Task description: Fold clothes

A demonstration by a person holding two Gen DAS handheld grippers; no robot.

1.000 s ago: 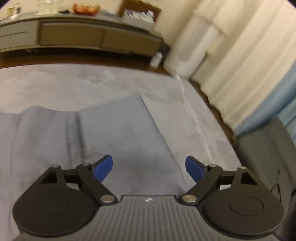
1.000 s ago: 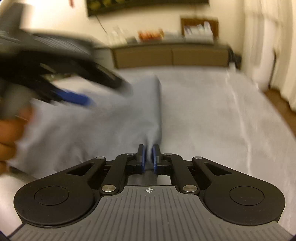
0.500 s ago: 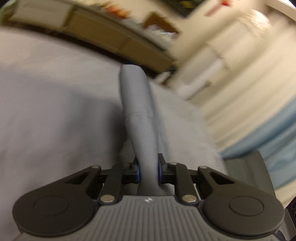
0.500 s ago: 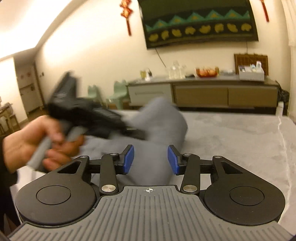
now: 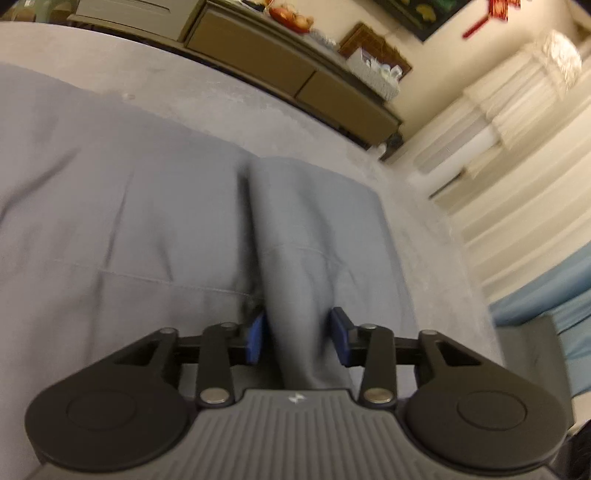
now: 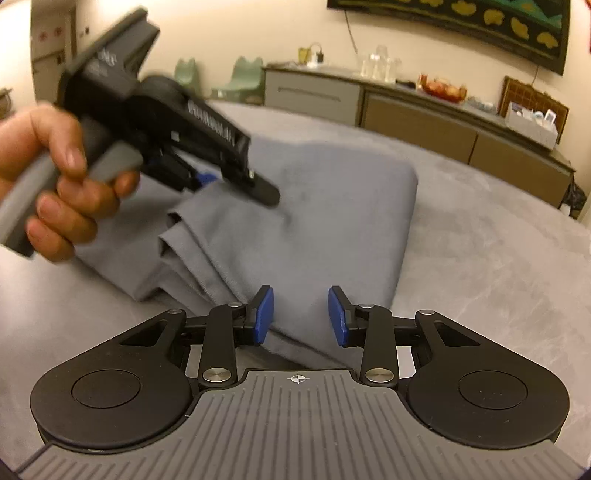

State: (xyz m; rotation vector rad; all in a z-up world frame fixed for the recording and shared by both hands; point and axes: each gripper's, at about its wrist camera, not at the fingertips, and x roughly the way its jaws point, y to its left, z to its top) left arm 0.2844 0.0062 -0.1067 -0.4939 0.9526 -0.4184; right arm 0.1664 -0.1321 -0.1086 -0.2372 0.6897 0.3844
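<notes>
Home living room: long sideboard [image 6: 417, 110] with fruit bowl [image 6: 441, 86]; wall hanging [image 6: 480, 22]; curtains [image 5: 517, 177].

low sideboard [image 6: 424, 118] along a cream wall [image 6: 221, 33], pale curtains [image 5: 517, 155] beside.

Left gripper [image 5: 298, 338] jaws reopened around grey garment [image 5: 155, 236] fold, garment now doubled over

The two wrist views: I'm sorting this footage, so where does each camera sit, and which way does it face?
Left wrist: on the left gripper, looking down along its blue fingers at grey garment bunched between them; its jaws have just opened.
Right wrist: on the right gripper, facing the folded garment, the left gripper and the hand holding it; its jaws have just been closing slightly, gripping nothing.
Shared: garment, grey bed cover, sideboard.
</notes>
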